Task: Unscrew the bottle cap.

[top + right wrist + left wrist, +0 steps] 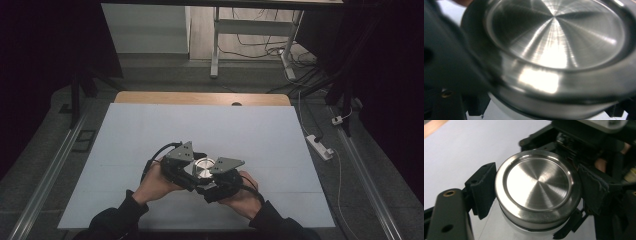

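A round brushed-steel lid [204, 167] tops a white container body [506, 230] low on the white table sheet [200, 125], near its front edge. My left gripper [537, 195] is shut on the lid's rim, one ribbed pad [484, 188] pressing on each side. In the high view, the left gripper [196, 167] comes in from the left and the right gripper [211, 175] from the right, and they meet at the container. In the right gripper view the lid [554, 37] is very close and blurred. The right gripper [549, 111] is shut on the white body [499, 110] just under it.
Both hands rest on the sheet near its front edge. A strip of wooden tabletop [200, 98] shows at the far side. On the floor to the right lies a white power strip [320, 146] with cables. The white legs of a desk [215, 50] stand beyond the table.
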### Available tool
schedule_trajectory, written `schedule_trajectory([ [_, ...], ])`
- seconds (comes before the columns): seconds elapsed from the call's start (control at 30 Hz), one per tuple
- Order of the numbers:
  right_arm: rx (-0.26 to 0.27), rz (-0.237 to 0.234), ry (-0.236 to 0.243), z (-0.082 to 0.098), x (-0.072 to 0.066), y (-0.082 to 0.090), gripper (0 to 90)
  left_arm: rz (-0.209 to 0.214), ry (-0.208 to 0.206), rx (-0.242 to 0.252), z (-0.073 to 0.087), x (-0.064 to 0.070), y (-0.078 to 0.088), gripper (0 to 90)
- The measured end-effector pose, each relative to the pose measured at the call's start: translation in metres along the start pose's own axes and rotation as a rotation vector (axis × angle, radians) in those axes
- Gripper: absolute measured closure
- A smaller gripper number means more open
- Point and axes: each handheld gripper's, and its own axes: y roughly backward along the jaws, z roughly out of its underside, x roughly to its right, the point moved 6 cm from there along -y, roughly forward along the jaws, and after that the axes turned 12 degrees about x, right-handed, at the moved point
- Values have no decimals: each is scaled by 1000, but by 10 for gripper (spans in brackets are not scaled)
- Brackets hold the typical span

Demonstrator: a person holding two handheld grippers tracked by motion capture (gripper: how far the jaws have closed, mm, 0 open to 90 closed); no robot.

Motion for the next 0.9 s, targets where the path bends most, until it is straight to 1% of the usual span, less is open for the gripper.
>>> schedule_trajectory([
  [0.1,-2,29,-16,1,3,0,147,-93,39,-1,-2,4,-5,206],
  [0.13,-2,36,-18,1,5,0,148,-121,42,-7,-2,6,-6,206],
  [0.17,-3,41,-20,1,6,0,147,-142,36,-13,-3,7,-7,205],
  [0.2,-3,45,-22,1,6,1,148,-156,30,-21,-4,9,-8,204],
  [0.23,-4,48,-24,2,7,1,148,-164,21,-39,-5,9,-10,201],
  [0.27,-2,49,-24,2,7,1,148,-153,13,-53,-6,10,-10,170],
  [0.33,6,45,-28,0,6,2,148,-121,8,-50,-8,9,-7,78],
  [0.37,11,36,-20,0,6,3,148,-107,10,-48,-9,7,-4,49],
  [0.4,13,31,-22,-1,6,3,148,-89,10,-50,-9,5,-1,19],
  [0.47,19,10,-14,-1,5,3,148,-44,-2,-52,-8,0,6,12],
  [0.5,17,-7,-15,-1,4,3,148,-12,-12,-47,-8,-1,10,10],
  [0.57,16,-36,-12,0,1,3,147,71,-41,-45,-5,-3,16,28],
  [0.6,15,-55,-8,0,-1,2,147,104,-48,-36,-4,-4,19,29],
  [0.63,12,-78,-3,0,-3,2,147,146,-53,-31,-3,-4,21,40],
  [0.67,11,-94,4,0,-6,1,148,177,-62,-30,-1,-5,23,59],
  [0.7,14,-115,16,0,-8,1,147,182,-70,-35,1,-5,23,68],
  [0.73,12,-133,23,0,-11,1,148,201,-71,-37,3,-6,24,69],
  [0.83,12,-178,53,0,-19,0,148,269,-87,-42,7,-3,23,97],
  [0.9,10,-196,65,0,-22,0,147,309,-110,-46,9,1,22,141],
])
